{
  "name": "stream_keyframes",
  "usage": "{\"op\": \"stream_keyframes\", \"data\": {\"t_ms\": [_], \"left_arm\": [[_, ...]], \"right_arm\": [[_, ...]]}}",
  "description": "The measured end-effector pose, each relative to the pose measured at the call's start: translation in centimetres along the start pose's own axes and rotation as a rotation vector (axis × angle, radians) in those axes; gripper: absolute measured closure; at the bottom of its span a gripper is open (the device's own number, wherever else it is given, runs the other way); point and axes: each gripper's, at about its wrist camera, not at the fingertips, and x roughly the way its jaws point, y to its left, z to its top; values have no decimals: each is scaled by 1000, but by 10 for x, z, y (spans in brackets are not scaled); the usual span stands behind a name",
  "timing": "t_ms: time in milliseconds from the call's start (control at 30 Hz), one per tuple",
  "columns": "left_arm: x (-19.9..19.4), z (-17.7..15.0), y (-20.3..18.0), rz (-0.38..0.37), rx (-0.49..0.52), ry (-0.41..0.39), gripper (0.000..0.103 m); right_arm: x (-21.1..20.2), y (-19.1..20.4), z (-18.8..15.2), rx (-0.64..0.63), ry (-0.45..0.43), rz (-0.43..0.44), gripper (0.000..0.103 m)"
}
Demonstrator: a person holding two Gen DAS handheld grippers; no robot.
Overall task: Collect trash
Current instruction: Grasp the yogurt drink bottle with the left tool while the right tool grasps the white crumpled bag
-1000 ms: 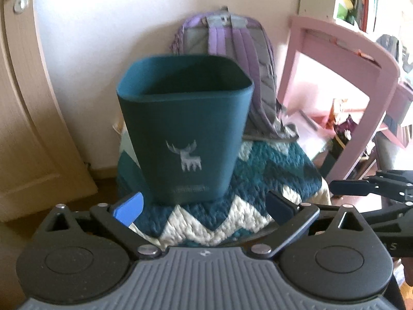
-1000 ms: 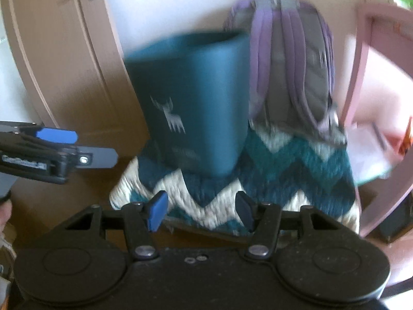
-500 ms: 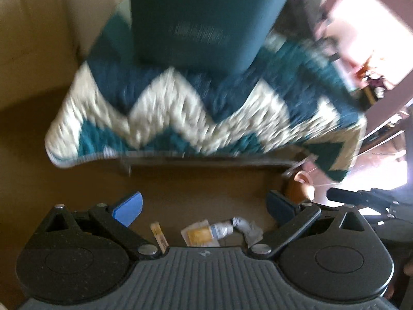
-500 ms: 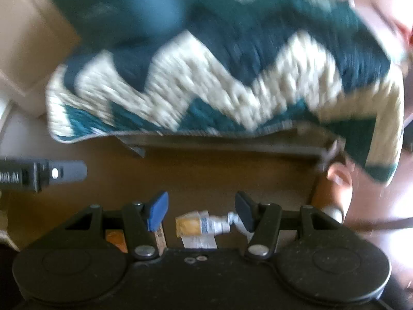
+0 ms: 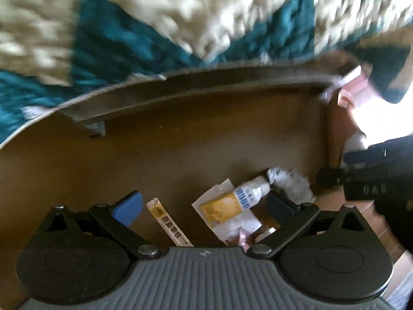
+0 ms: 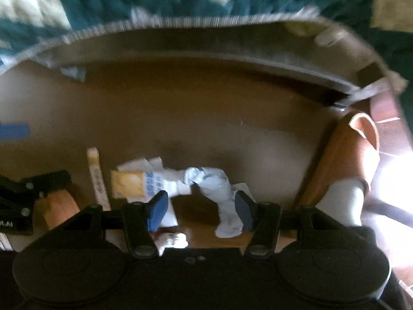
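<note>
On the brown floor (image 5: 167, 149), just in front of the blue-and-white blanket (image 5: 129, 38), lies the trash. A narrow stick packet (image 5: 169, 224) points toward the blanket; beside it a yellow-and-white tube (image 5: 235, 202) lies crosswise, its cap touching crumpled white paper (image 5: 289, 180). Only the right view shows a tan shoe (image 6: 343, 160) and the paper's full length (image 6: 219, 188). The left tool (image 5: 204, 204) and right tool (image 6: 201, 206) are both spread wide above the litter, gripping nothing.
</note>
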Motion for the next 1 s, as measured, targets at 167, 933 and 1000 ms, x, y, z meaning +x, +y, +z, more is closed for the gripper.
{"op": "stream_keyframes", "data": {"t_ms": [167, 933, 1000], "left_arm": [[59, -1, -11, -6, 163, 48, 1], [187, -36, -55, -58, 489, 159, 38], [187, -35, -55, -59, 482, 160, 44]], "right_arm": [[55, 7, -6, -214, 118, -77, 47], [158, 15, 4, -376, 212, -141, 69], [154, 21, 5, -394, 199, -160, 70]]}}
